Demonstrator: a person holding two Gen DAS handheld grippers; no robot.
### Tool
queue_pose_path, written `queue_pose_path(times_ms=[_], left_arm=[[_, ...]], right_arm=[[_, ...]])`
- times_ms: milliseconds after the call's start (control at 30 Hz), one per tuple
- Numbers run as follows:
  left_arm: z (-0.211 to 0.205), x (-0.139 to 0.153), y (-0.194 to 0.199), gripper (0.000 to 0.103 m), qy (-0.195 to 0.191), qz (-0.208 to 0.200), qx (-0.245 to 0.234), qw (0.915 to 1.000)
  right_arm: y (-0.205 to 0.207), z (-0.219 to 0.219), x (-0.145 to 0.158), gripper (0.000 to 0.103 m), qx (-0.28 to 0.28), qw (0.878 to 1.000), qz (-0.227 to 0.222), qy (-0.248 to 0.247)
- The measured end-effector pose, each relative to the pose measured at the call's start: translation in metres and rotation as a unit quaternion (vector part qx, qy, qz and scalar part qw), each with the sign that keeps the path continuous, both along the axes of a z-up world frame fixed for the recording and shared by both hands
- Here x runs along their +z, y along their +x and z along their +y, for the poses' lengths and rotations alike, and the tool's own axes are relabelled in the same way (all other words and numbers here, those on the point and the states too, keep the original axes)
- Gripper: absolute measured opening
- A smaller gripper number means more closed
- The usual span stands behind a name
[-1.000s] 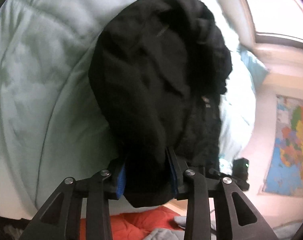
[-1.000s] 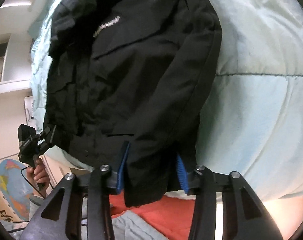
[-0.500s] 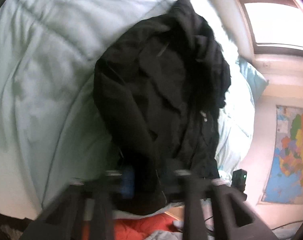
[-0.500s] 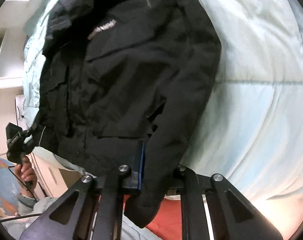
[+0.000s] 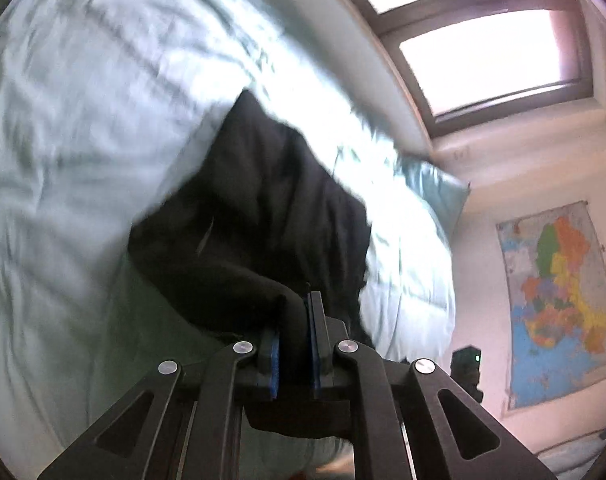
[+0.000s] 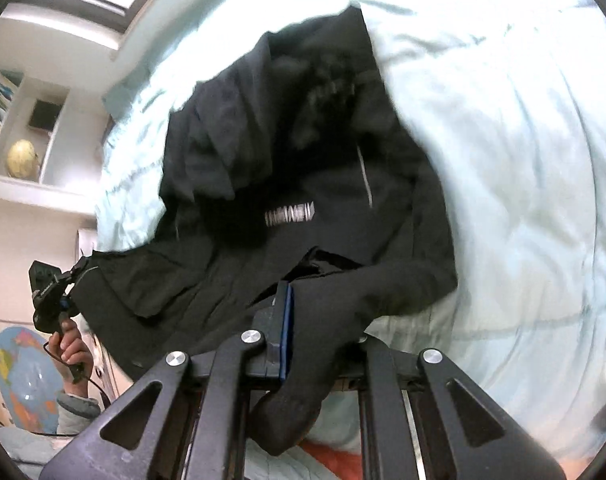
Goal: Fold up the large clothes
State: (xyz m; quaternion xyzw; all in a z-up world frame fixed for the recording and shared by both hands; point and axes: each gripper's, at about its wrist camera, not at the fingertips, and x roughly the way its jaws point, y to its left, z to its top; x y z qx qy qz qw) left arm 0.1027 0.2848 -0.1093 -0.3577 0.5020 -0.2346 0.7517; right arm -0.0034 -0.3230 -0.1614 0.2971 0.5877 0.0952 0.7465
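While the black jacket (image 6: 303,184) sprawls over the pale green duvet (image 5: 83,140) on the bed, both grippers pinch its near hem. From the left wrist view, the left gripper (image 5: 295,344) has its blue pads pressed together on a fold of black cloth, and the rest of the jacket runs away from it up the duvet, blurred. A pale blue pillow (image 5: 435,188) lies past the jacket near the wall, under a dark-framed window (image 5: 491,52). A coloured map (image 5: 559,300) hangs on the wall at the right.

From the right wrist view, the right gripper (image 6: 311,336) is closed on a sleeve or hem end, which drapes down between and over its jaws and hides the right pad. A pale printed logo (image 6: 290,216) shows on the jacket's chest, with the hood bunched beyond it. At the left edge a hand (image 6: 69,344) holds the other gripper, clamped on the jacket's far corner. Behind it stand a shelf (image 6: 31,192) with a yellowish globe (image 6: 22,159) and some books. A blue globe (image 6: 19,376) sits low at the left, and red cloth (image 6: 331,456) shows under the duvet's edge.
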Motion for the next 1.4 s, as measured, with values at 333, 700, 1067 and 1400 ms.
queue_pose_path(times_ms=[333,700,1067,1400], left_arm=[[-0.012,0.023,0.139,0.013,-0.007,-0.041,0.041,0.9983],[-0.085,-0.120,0.281,0.018,0.160,0.073,0.047,0.9833],[-0.072,-0.119,0.270,0.030,0.126,0.076,-0.005,0.9891],[-0.050,-0.044,0.226,0.059,0.178,0.008,-0.042,0.9832]], right_arm=[[0.145,-0.046,0.052,0.016,-0.036,0.995,-0.091,-0.015],[0.293,-0.029,-0.090,0.019,-0.058,0.990,0.050,-0.119],[0.282,-0.028,-0.084,0.021,-0.052,0.991,0.051,-0.109],[0.221,-0.043,-0.018,0.083,-0.054,0.993,-0.007,-0.107]])
